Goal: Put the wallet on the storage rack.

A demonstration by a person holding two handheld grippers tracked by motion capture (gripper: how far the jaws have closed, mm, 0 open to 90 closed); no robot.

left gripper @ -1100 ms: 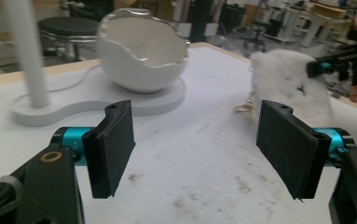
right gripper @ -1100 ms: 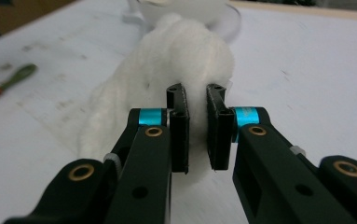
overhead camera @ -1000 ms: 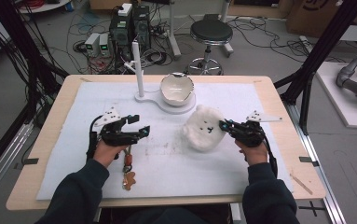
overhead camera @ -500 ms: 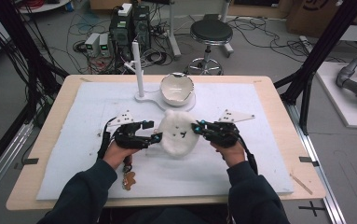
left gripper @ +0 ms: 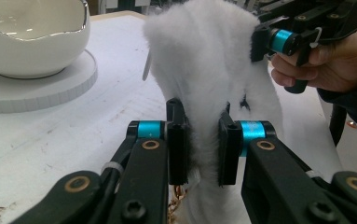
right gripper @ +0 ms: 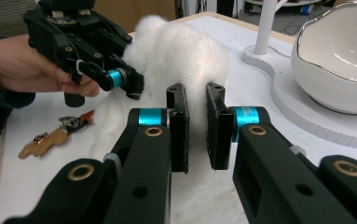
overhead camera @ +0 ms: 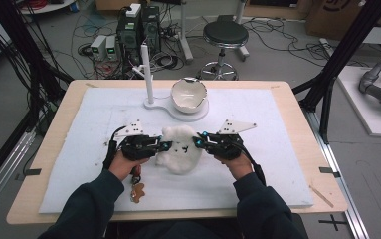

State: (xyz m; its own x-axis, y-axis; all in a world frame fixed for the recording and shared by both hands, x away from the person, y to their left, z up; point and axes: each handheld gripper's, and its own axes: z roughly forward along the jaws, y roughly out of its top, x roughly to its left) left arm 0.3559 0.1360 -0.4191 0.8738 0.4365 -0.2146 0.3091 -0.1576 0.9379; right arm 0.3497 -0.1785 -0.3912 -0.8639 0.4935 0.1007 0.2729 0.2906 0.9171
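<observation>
In the high view, the fluffy white plush bundle sits at the centre of the frame on the white foam mat of the bench, between the left gripper and the right gripper, each touching a side of it; above it stands the white egg-shaped ceramic bowl on its round base with a slim white post, and a brown keyring charm lies at lower left. In the left gripper view, at mid-frame, the jaws have just been closing and now pinch a fold of the fur. In the right gripper view the jaws, just easing apart, straddle the fur at centre; pads look to press it lightly. It looks light, soft and squashy, so it will likely sag and slip; a deep fold at each side edge seems the best hold.
</observation>
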